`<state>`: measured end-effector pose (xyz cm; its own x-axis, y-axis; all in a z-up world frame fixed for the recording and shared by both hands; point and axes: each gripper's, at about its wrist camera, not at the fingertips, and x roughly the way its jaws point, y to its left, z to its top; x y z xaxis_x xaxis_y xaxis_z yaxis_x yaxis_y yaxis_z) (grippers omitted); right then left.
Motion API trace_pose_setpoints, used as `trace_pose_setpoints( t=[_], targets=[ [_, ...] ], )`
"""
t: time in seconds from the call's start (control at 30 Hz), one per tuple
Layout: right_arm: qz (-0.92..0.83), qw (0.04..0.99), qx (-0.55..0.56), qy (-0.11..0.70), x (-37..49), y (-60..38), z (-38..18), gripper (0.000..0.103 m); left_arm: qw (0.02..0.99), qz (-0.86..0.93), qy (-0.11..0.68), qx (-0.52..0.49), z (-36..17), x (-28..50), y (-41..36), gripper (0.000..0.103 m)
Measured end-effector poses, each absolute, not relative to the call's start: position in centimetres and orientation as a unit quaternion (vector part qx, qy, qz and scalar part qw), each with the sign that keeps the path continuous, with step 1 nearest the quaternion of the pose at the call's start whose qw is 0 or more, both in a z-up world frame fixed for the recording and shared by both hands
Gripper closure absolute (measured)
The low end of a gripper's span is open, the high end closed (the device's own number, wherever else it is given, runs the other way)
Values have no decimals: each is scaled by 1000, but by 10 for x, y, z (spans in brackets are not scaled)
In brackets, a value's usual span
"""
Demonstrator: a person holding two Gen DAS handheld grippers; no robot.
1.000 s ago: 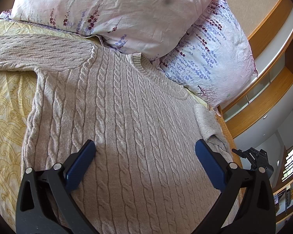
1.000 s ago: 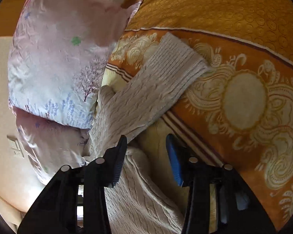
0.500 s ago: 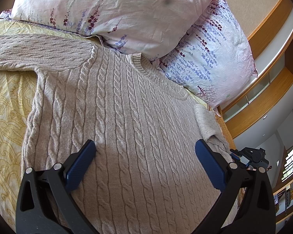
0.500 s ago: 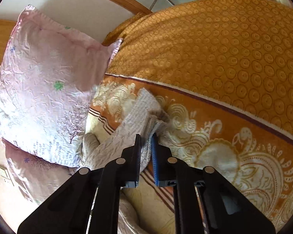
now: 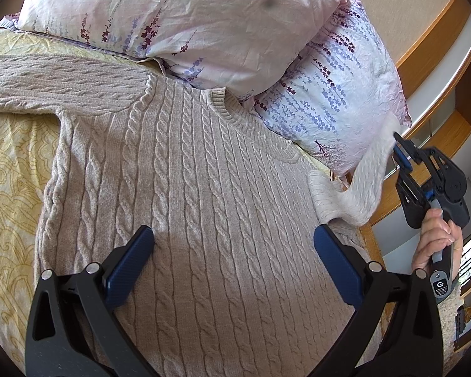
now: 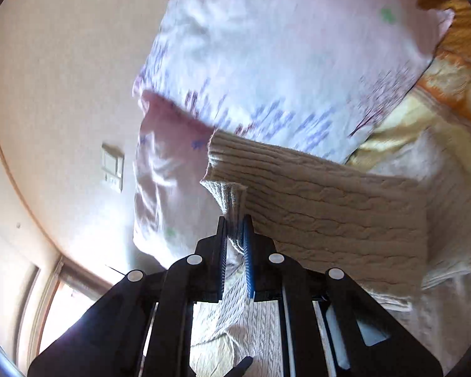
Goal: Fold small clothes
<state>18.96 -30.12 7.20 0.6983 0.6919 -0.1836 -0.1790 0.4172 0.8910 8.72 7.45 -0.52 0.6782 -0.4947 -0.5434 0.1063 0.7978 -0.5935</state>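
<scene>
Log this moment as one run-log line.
right gripper: shut on sleeve, lifted | left gripper: open over sweater

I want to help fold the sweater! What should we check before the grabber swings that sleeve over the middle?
1. Right gripper shut on the sleeve cuff: ok.
2. Sleeve lifted off the bed: ok.
3. Sweater body lying flat: ok.
4. Left gripper open, over the body: ok; whether it presses down: cannot tell.
5. Other sleeve spread out flat: ok.
6. Pillows off the collar: not ok, they crowd it.
</scene>
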Motion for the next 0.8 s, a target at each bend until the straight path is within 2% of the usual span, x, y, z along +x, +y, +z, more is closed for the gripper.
trace_pose_setpoints(
  t=[0.3, 0.8],
  targets=[
    [325, 717, 421, 451, 240, -171, -20, 93, 871, -196, 321, -318, -5, 80, 88, 2],
    [335, 701, 363, 513, 248, -98, -31, 92, 862, -207, 284, -365, -4, 77, 102, 2]
  ],
)
